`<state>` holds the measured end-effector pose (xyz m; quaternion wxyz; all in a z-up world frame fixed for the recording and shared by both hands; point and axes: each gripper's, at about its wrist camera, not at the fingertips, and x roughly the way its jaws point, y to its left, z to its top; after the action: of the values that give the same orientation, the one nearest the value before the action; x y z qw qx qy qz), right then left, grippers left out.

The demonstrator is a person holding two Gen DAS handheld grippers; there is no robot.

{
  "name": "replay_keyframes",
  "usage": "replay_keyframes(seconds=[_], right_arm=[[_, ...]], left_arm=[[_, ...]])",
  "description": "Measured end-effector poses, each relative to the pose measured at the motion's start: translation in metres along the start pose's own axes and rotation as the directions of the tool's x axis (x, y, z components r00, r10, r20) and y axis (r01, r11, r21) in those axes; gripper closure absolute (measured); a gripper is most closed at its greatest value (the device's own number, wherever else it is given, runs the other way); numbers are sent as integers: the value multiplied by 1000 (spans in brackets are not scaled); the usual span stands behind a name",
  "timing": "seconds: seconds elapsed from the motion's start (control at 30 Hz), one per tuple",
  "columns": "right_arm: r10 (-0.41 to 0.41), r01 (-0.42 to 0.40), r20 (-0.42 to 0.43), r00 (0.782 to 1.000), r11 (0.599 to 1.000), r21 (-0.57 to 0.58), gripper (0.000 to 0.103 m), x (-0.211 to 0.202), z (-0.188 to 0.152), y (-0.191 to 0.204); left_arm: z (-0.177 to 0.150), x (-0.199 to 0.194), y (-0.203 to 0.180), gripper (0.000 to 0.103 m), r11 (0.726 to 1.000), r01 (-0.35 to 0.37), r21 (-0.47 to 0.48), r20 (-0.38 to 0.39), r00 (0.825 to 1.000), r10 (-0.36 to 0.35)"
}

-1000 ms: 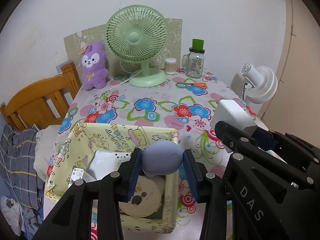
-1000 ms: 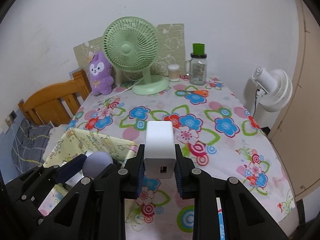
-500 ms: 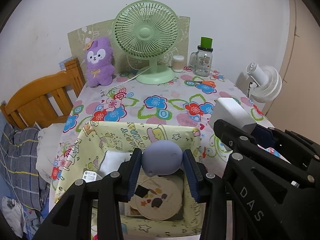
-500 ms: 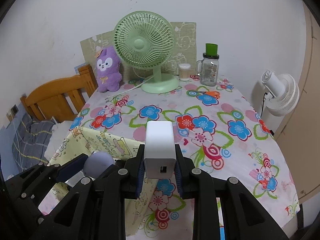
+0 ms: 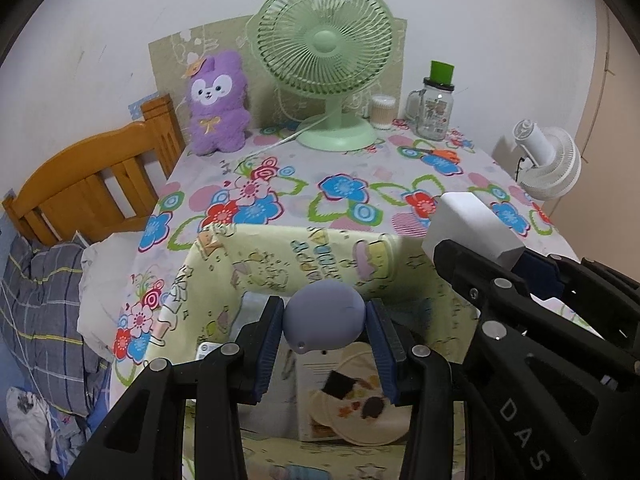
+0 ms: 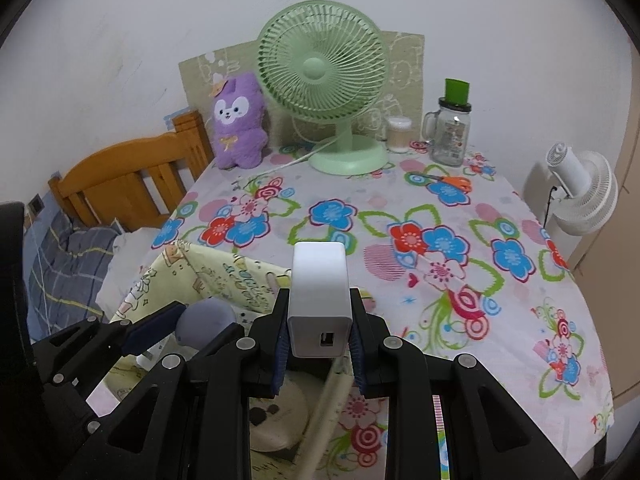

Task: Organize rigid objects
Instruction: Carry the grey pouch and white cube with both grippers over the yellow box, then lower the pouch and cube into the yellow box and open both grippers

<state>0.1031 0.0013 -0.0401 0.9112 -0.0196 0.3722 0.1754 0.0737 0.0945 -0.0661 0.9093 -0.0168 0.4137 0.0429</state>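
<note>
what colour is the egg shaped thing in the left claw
Muted lavender-grey: the smooth egg-shaped object pinched in the left claw, clearest in the left wrist view.

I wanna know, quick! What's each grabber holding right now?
Left gripper: closed on the purple egg-shaped thing.
Right gripper: closed on the white charger block.

Two wrist fisheyes, looking forward over the table (image 5: pixel 360 168), sharing the fan (image 6: pixel 322 68)
</note>
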Motion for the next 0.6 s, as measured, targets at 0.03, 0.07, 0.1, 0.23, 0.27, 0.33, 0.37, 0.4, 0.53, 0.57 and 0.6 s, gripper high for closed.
replay_keyframes(seconds=[0.03,0.07,0.1,0.23,0.27,0.33,0.37,0.4,0.53,0.57,0.6], right_arm=[[3,-3,-5,1000,1000,-4,74,2,0,3],[6,-6,-9,1000,1000,-7,74,4,0,5],[8,-9,-14,1000,1000,-11,74,6,0,7],[12,-12,-26,1000,1000,-21,74,13,-1,13],[13,-14,-29,999,1000,-23,74,15,-1,14],[15,-16,-36,999,1000,-26,74,18,-1,17],[14,-15,-39,999,1000,-27,74,20,-2,18],[15,-16,-42,999,999,-29,74,21,-2,20],[25,-27,-61,998,999,-31,74,28,-4,25],[29,-31,-67,997,999,-31,74,30,-5,26],[35,-37,-76,997,999,-31,74,33,-5,28]], left_arm=[[0,2,2,60,1000,-2,-2,-4,1000,2],[-1,4,5,60,1000,-3,-3,-10,1000,3],[-1,6,7,60,1000,-6,-4,-15,1000,6],[-2,12,14,59,1000,-12,-4,-29,1000,12],[-2,13,15,59,1000,-12,-3,-32,999,12],[-3,16,18,59,1000,-9,-5,-38,999,8],[-3,18,20,59,1000,-10,-8,-42,999,9],[-3,20,22,59,1000,-12,-9,-46,999,11],[-5,26,28,59,1000,-24,-4,-57,998,24],[-5,27,29,59,1000,-29,-5,-58,998,28],[-6,29,31,59,999,-37,-7,-59,998,37]])
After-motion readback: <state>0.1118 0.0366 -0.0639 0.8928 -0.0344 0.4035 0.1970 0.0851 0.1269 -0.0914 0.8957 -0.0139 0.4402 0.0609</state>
